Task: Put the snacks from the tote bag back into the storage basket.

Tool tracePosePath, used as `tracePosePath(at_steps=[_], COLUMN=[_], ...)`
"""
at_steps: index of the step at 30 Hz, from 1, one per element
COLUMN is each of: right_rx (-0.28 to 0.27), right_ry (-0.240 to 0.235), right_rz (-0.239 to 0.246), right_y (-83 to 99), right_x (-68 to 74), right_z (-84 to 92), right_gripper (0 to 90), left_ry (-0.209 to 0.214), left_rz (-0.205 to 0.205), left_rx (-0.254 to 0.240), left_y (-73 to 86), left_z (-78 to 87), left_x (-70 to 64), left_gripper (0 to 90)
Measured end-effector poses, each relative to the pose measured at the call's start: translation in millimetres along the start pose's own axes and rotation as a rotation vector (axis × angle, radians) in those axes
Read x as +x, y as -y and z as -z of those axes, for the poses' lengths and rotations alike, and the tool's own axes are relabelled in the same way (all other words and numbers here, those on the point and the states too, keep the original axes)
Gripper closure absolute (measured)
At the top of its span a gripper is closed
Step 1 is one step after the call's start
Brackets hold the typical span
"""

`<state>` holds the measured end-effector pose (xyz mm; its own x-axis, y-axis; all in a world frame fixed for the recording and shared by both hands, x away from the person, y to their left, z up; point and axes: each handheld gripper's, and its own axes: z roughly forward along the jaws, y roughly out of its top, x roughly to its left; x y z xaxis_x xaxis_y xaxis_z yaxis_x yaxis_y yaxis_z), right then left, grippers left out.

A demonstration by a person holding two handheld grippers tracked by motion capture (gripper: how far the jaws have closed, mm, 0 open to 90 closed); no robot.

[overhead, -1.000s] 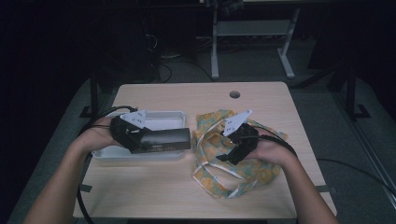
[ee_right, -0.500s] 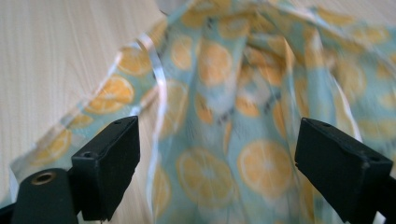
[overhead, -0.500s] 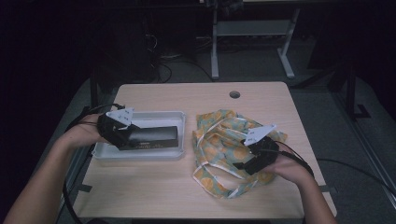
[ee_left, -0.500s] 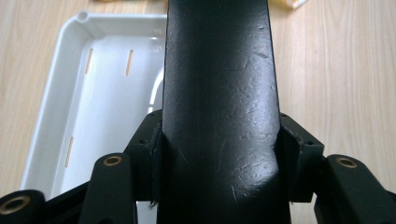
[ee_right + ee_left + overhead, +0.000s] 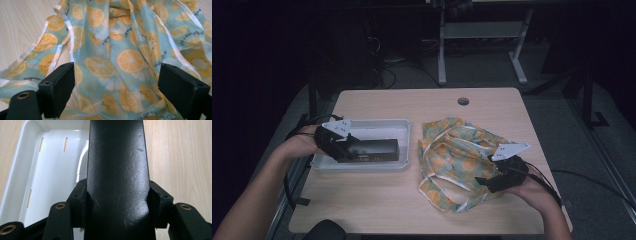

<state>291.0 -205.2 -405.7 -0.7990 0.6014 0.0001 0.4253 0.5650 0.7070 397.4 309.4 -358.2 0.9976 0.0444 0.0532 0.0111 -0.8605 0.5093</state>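
A long black box (image 5: 372, 149) lies lengthwise in a white plastic tray (image 5: 377, 122) on the left of the wooden table. My left gripper (image 5: 343, 149) is shut on the box's left end. In the left gripper view the box (image 5: 117, 157) runs up between the pads (image 5: 83, 200), which press on its sides, above the tray (image 5: 50, 165). A crumpled cloth (image 5: 457, 150) printed with orange slices lies on the right. My right gripper (image 5: 486, 181) hovers open at its near right edge. In the right gripper view, the cloth (image 5: 112, 37) spreads beneath my right gripper (image 5: 117, 82).
A round cable hole (image 5: 463, 101) sits near the table's far edge. Bare wood (image 5: 377, 200) stretches in front of the tray. Cables trail from both grippers off the table's sides. A desk frame (image 5: 442, 45) stands on the floor beyond the table.
My left gripper has pulled the black box leftward inside the tray. The right gripper has moved right and toward the near edge, from the cloth's middle to its near right part.
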Motion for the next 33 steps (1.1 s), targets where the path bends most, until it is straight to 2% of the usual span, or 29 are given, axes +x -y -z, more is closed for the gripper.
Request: tracePosePath(at_steps=[5, 10, 14, 17, 33], right_rx=[0.000, 0.001, 0.000, 0.002, 0.005], right_ry=[0.008, 0.010, 0.012, 0.011, 0.005], right_rz=[-0.012, -0.022, -0.022, -0.022, -0.023], right_y=[6.7, 10.4, 10.6, 10.3, 11.2], right_x=[-0.1, -1.6, -1.7, -1.7, -2.6], right_z=[2.6, 4.3, 4.3, 4.0, 2.7], right_gripper=[13.8, 13.8, 13.8, 13.8, 13.9], left_ry=[0.010, 0.011, 0.011, 0.014, 0.021], left_rz=[0.000, -0.006, 0.002, -0.013, -0.023], left_rx=[0.004, 0.039, 0.040, 0.056, 0.100], left_y=[-1.4, -0.7, 1.3, 0.1, -2.7], left_z=[-5.9, -12.8, -18.3, -22.5, -37.7], left_x=[4.2, 5.8, 7.8, 8.3, 9.3], left_gripper=[42.6, 42.6, 42.6, 42.5, 42.4])
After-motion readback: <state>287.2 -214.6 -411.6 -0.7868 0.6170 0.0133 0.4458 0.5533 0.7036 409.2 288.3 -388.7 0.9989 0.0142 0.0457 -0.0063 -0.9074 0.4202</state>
